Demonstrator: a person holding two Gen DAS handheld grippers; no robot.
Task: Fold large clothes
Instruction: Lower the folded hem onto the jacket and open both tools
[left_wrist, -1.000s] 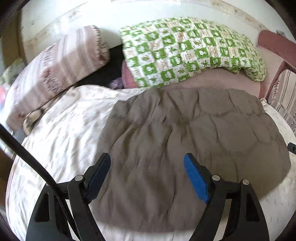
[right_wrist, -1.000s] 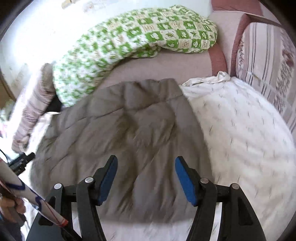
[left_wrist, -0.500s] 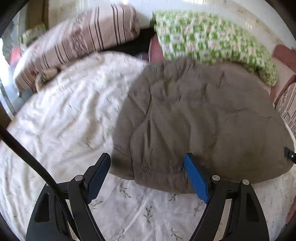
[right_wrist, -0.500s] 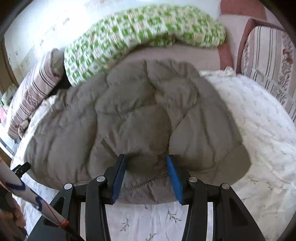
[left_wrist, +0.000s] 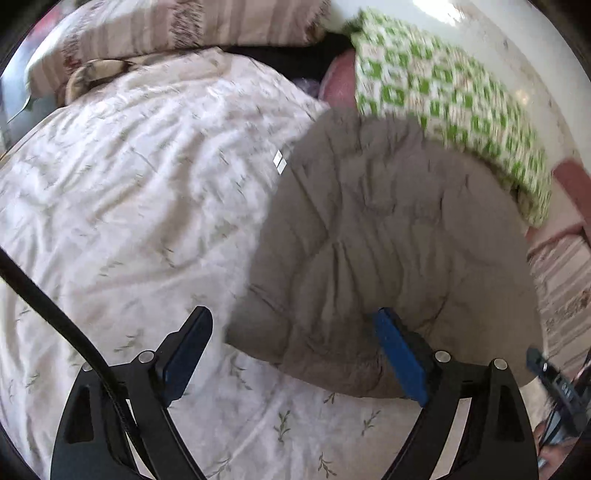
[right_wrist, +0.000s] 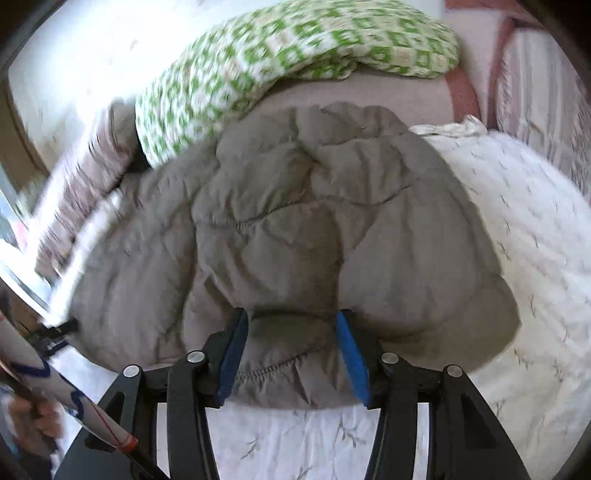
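Quilted jacket (right_wrist: 295, 229) plain grey-brown; bedsheet (left_wrist: 122, 192) white with a sparse olive sprig print; blanket (right_wrist: 295, 48) checked in green and cream; pillow (left_wrist: 166, 26) striped pink-beige and brown; both grippers black-framed, left gripper (left_wrist: 295, 354) and right gripper (right_wrist: 291, 350) with blue pads.

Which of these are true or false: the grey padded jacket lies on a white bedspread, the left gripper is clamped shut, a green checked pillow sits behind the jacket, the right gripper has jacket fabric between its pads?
1. The grey padded jacket lies on a white bedspread. True.
2. The left gripper is clamped shut. False: it stands wide open over the jacket's edge.
3. A green checked pillow sits behind the jacket. True.
4. The right gripper has jacket fabric between its pads. True.
5. The jacket is folded into a small square. False: it lies spread out.
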